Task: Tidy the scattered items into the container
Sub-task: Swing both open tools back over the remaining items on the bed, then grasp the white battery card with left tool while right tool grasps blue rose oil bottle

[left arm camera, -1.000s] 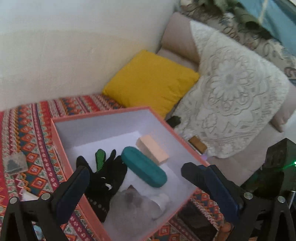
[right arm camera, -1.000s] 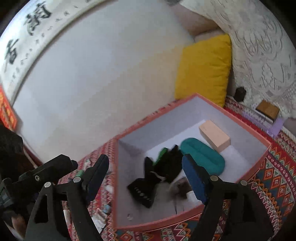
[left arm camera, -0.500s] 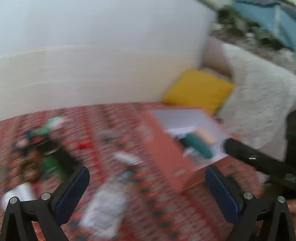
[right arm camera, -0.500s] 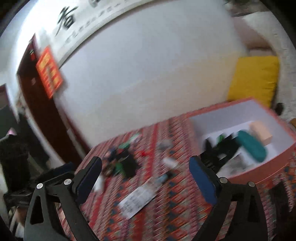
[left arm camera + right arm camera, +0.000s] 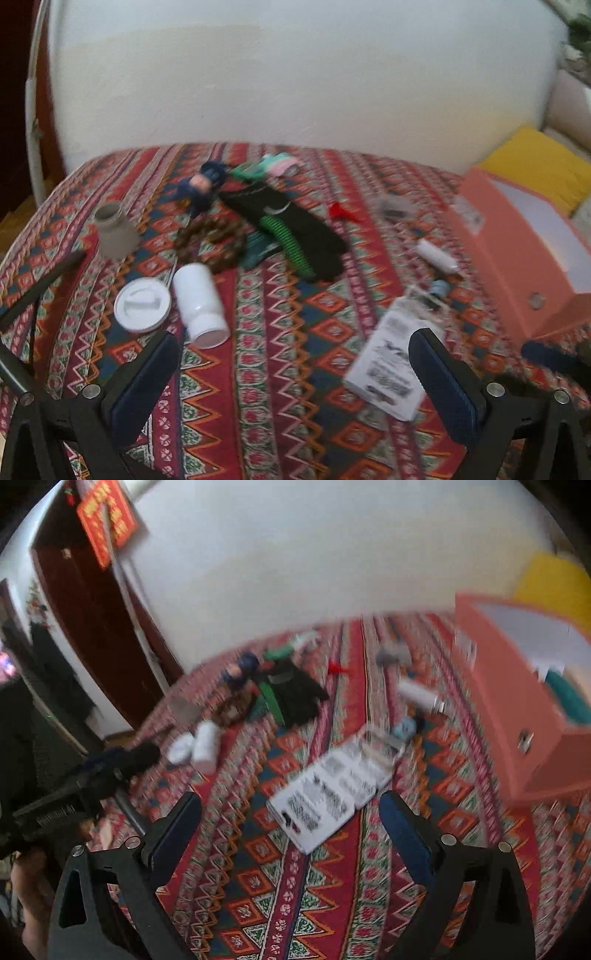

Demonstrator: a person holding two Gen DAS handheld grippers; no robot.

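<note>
The patterned cloth [image 5: 280,332] spreads beneath both grippers. The orange box [image 5: 517,236] sits far right of the left gripper [image 5: 293,363], whose fingers are apart and empty. The right gripper [image 5: 290,821] is likewise spread, the printed leaflet [image 5: 332,794] between its fingers. A white bottle [image 5: 199,299] lies just beyond the left finger [image 5: 144,373].

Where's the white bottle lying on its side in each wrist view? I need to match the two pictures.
Left wrist: white bottle lies lower left, beside the round white lid, just ahead of the left gripper.
Right wrist: white bottle sits left of centre, small and blurred.
Shared landmark: the black and green glove beyond it.
</note>
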